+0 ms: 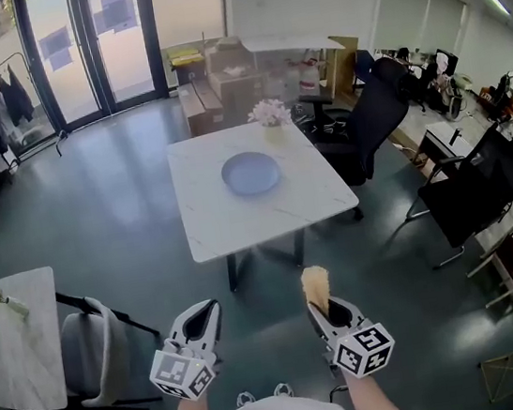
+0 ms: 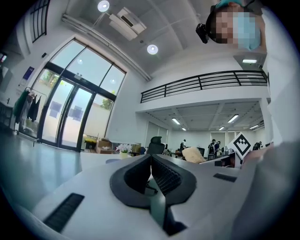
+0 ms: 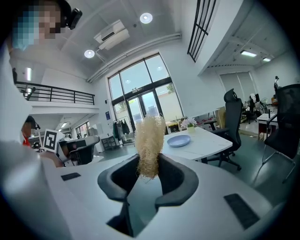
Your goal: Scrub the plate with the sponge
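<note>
Tawny sponge point(image 1: 315, 283) stands upright in the right gripper point(image 3: 148, 164), fingers closed on its lower end. Left gripper point(image 2: 151, 169) fingers are shut tight, nothing betw. them. Both hang low in front of the person, over the floor, well short of the desk point(image 1: 240, 225). Blue plate point(image 1: 251, 173) lies flat near desk centre, bare, w/ small flowers point(image 1: 269, 112) beyond it at the far edge. Step in hand, as I read it: approach. Sponge is ready, scrubbing not yet begun. Next move calls for closing in on the desk & lowering sponge onto plate face; left prob. must open & steady the rim so plate doesn't slide.
</note>
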`<state>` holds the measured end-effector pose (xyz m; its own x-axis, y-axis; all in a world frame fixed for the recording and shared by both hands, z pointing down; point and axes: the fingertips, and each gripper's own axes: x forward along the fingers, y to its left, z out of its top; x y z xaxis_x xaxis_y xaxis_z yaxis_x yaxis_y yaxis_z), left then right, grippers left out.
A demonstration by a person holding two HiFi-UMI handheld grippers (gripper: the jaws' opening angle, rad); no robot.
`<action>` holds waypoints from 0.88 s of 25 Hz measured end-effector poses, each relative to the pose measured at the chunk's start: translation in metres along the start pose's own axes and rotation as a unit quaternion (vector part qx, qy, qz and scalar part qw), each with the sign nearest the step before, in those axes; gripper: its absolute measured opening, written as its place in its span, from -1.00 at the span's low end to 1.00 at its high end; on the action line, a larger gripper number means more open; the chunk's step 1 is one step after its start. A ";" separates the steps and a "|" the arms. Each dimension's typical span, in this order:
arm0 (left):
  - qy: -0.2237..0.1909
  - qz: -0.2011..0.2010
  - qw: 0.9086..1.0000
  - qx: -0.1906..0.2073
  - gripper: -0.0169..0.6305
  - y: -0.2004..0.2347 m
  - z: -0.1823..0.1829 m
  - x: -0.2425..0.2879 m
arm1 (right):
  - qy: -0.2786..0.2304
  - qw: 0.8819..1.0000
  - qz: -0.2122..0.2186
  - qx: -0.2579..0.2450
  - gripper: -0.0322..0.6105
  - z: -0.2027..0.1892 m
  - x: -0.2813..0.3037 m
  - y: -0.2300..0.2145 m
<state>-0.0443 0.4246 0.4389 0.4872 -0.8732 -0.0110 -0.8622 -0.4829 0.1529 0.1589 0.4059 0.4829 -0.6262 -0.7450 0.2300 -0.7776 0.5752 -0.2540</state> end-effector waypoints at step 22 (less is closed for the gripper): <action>0.013 0.058 0.997 -0.039 -0.85 0.026 -0.035 0.047 | 0.029 0.999 0.019 0.014 -0.53 -0.009 0.039 -0.069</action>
<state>-0.0391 0.3731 0.4769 0.3890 -0.9205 0.0370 -0.9003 -0.3713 0.2272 0.1875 0.3401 0.5178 -0.6589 -0.7008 0.2735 -0.7512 0.5931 -0.2898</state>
